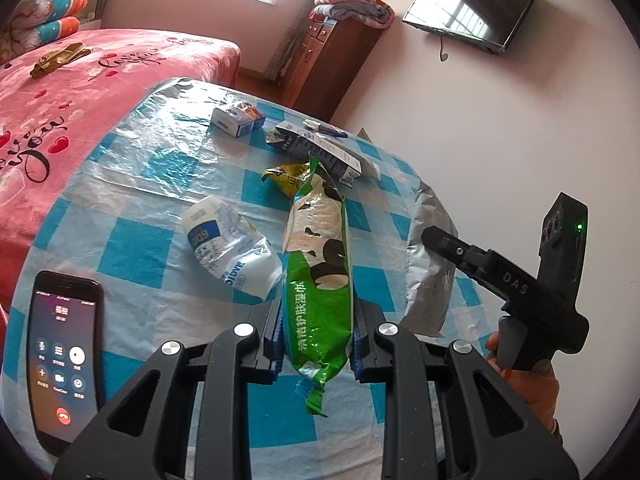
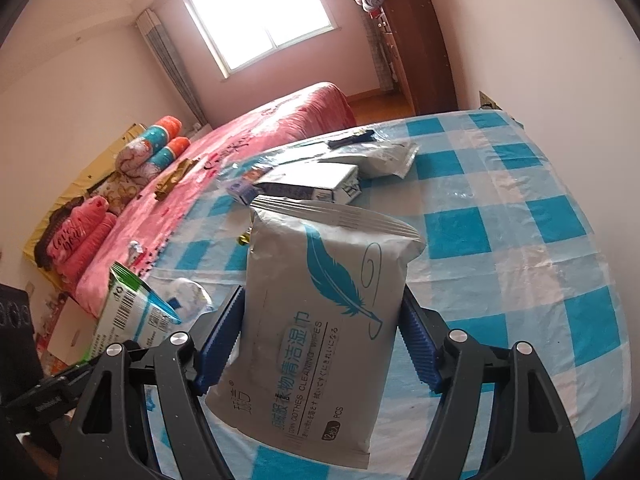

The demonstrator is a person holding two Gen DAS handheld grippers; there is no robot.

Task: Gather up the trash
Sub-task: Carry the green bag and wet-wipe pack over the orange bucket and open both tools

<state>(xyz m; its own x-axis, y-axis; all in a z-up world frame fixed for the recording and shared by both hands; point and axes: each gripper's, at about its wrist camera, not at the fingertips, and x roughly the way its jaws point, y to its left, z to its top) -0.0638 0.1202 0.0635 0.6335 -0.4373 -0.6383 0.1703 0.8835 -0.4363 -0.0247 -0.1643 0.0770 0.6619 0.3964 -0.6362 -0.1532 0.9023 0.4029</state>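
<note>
My left gripper [image 1: 317, 316] is shut on a green wet-wipes pack [image 1: 318, 264], held just above the blue-checked table [image 1: 136, 248]. My right gripper [image 2: 320, 320] is shut on a grey wipes pack with a blue feather print [image 2: 320, 320]; this pack also shows in the left wrist view [image 1: 430, 264] at the right. On the table lie a crushed white and blue pouch [image 1: 228, 248], a yellow wrapper [image 1: 286, 176], a flattened dark carton [image 1: 320, 152] and a small blue box [image 1: 238, 118].
A phone [image 1: 66, 360] with a call screen lies at the table's near left. A pink bed [image 1: 80, 80] stands beside the table. A wooden cabinet [image 1: 320, 60] and a wall TV [image 1: 476, 8] are behind. A grey pouch [image 2: 384, 158] lies at the table's far side.
</note>
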